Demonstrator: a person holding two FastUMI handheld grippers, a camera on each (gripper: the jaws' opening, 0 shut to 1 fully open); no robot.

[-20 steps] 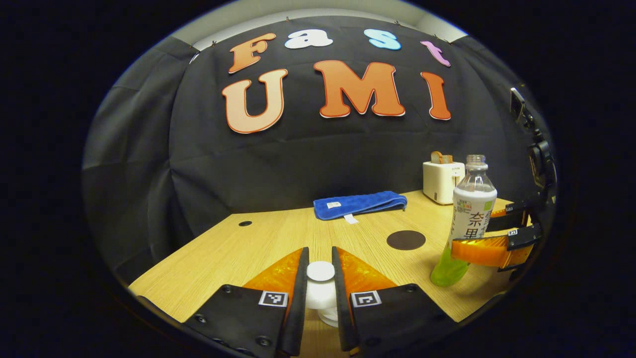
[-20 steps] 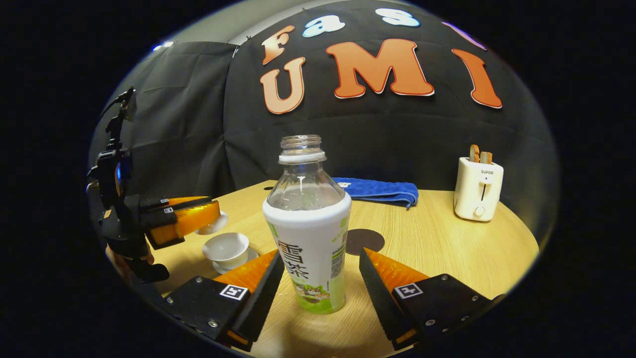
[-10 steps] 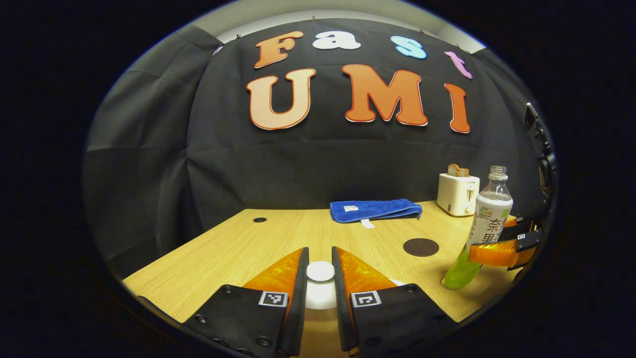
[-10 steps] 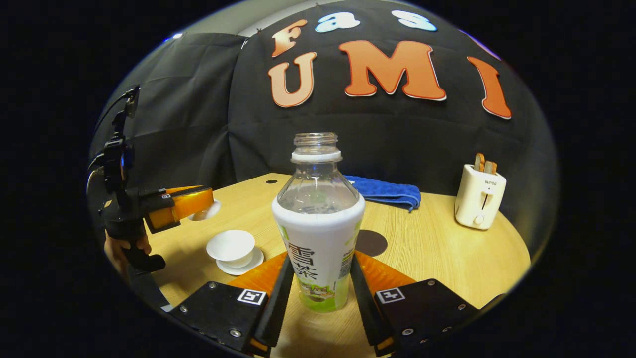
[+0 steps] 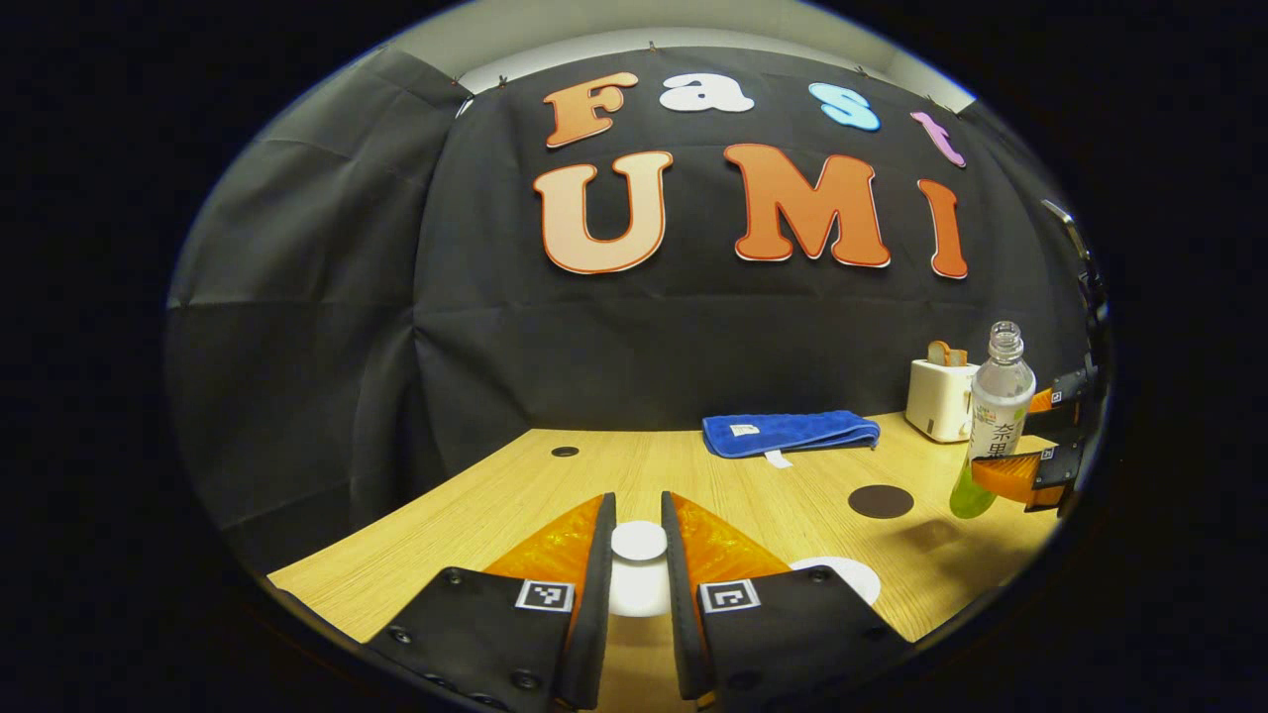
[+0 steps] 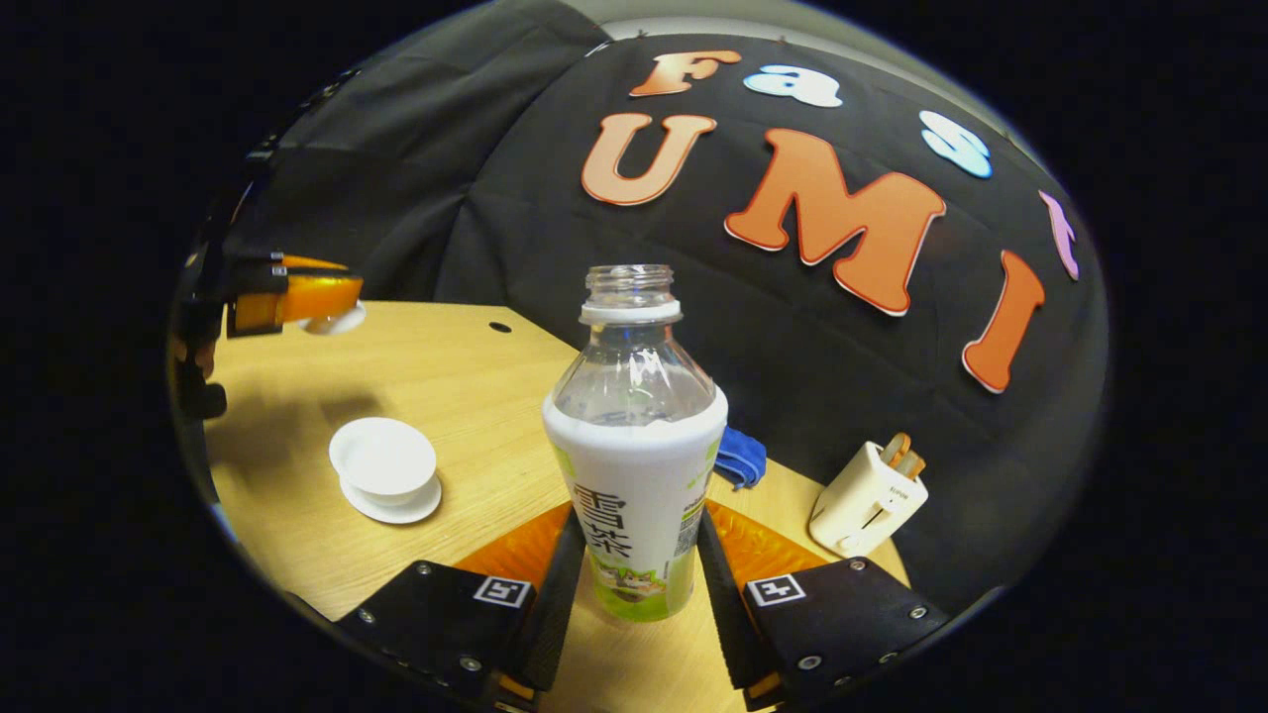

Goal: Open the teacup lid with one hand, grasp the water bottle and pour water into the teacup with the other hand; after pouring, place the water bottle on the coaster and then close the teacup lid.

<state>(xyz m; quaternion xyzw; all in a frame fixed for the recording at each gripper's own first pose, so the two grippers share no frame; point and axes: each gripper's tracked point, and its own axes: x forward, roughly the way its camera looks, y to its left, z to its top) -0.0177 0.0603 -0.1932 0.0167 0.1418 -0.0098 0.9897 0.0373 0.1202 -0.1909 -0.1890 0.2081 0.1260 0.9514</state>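
Water bottle [image 6: 634, 465], uncapped thin clear plastic with slick label sleeve, clamped low on its body by right hand-held gripper [image 6: 634, 569] and lifted near the tabletop's [image 6: 446, 376] front edge—light, crushable, sloshing; beyond, open white porcelain teacup [image 6: 384, 465]; left hand-held gripper [image 5: 639, 564] pinches lid [image 5: 639, 542].

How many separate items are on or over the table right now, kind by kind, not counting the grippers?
Teacup on its saucer: 1
Teacup lid, held in the left gripper: 1
Water bottle, held in the right gripper: 1
Coaster: 1
Blue towel: 1
Toaster: 1
Total: 6
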